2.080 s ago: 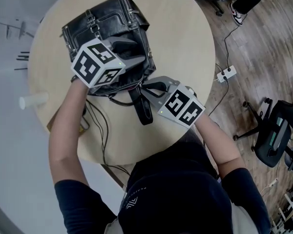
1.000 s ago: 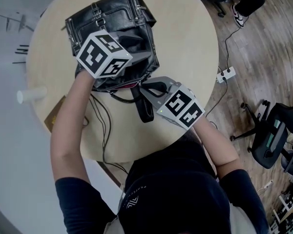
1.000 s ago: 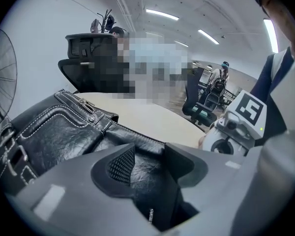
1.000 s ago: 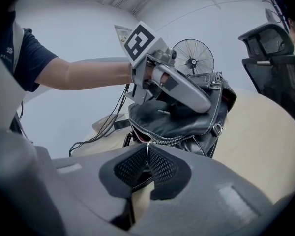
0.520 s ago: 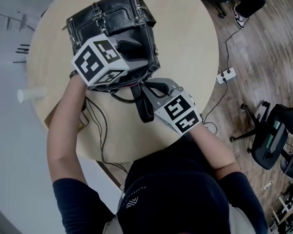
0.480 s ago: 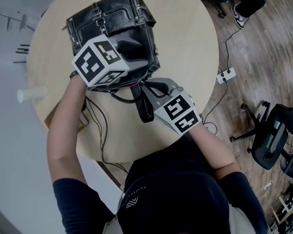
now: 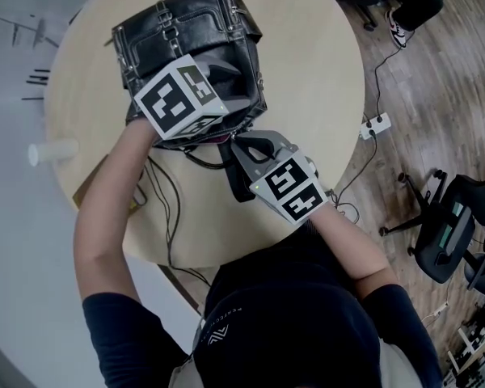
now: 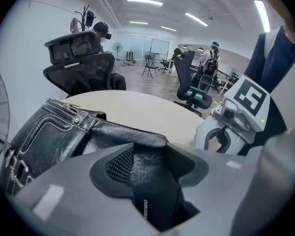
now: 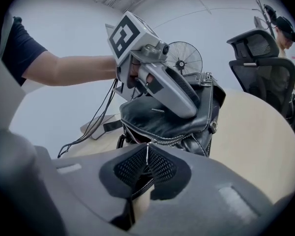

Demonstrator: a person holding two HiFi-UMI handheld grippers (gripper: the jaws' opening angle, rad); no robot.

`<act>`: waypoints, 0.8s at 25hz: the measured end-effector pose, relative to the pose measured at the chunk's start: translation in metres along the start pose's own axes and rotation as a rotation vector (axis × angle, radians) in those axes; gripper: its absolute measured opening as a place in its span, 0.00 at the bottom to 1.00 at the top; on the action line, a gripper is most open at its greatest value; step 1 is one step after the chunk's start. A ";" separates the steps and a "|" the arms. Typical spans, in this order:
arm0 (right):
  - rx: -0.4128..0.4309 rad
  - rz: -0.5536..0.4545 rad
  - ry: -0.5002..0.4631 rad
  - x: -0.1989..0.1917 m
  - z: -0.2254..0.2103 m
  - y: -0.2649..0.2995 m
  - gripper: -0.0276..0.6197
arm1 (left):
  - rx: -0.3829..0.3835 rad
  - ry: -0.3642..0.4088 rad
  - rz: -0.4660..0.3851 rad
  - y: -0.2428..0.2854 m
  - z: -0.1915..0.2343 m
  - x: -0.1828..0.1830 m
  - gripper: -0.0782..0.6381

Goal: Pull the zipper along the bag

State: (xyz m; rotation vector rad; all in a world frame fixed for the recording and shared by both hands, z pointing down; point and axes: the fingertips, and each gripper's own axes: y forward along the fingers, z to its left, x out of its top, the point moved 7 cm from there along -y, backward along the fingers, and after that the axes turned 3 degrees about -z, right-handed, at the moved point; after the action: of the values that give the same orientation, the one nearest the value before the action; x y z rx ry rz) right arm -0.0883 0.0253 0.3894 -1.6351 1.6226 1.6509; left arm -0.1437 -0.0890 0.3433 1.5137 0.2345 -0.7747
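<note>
A black leather bag (image 7: 186, 31) lies on the round wooden table (image 7: 307, 63), its zippered top facing me. My left gripper (image 7: 234, 91) reaches down onto the bag's top, and its jaws have just been opening. In the left gripper view the pads (image 8: 120, 163) stand apart, with dark bag leather (image 8: 54, 141) lying between them and not pinched. My right gripper (image 7: 242, 148) is at the near end of the zipper. In the right gripper view it (image 9: 147, 163) is shut on the thin metal zipper pull (image 9: 147, 151), with the zipper teeth (image 9: 167, 139) just beyond.
The bag's strap (image 7: 238, 180) trails toward me beside the right gripper. Black cables (image 7: 166, 208) run over the table's near left edge. A white cylinder (image 7: 52, 153) lies at the left rim. On the floor to the right are a power strip (image 7: 374, 124) and an office chair (image 7: 461, 225).
The left gripper has rolled and shifted slightly to the right over the bag's top. The right gripper has turned a little and stays at the zipper's near end. The bag has not moved.
</note>
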 end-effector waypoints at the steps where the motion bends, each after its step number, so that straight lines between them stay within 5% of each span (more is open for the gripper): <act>1: 0.003 -0.002 0.002 0.001 0.000 0.001 0.06 | 0.004 -0.001 0.003 0.001 0.000 0.000 0.42; 20: 0.057 -0.010 0.010 0.015 0.011 0.004 0.07 | 0.017 -0.109 -0.040 0.011 0.010 -0.008 0.41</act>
State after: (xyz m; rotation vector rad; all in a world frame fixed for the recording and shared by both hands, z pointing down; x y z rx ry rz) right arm -0.1018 0.0259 0.3756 -1.6232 1.6478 1.5791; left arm -0.1464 -0.0977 0.3575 1.4812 0.1777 -0.8900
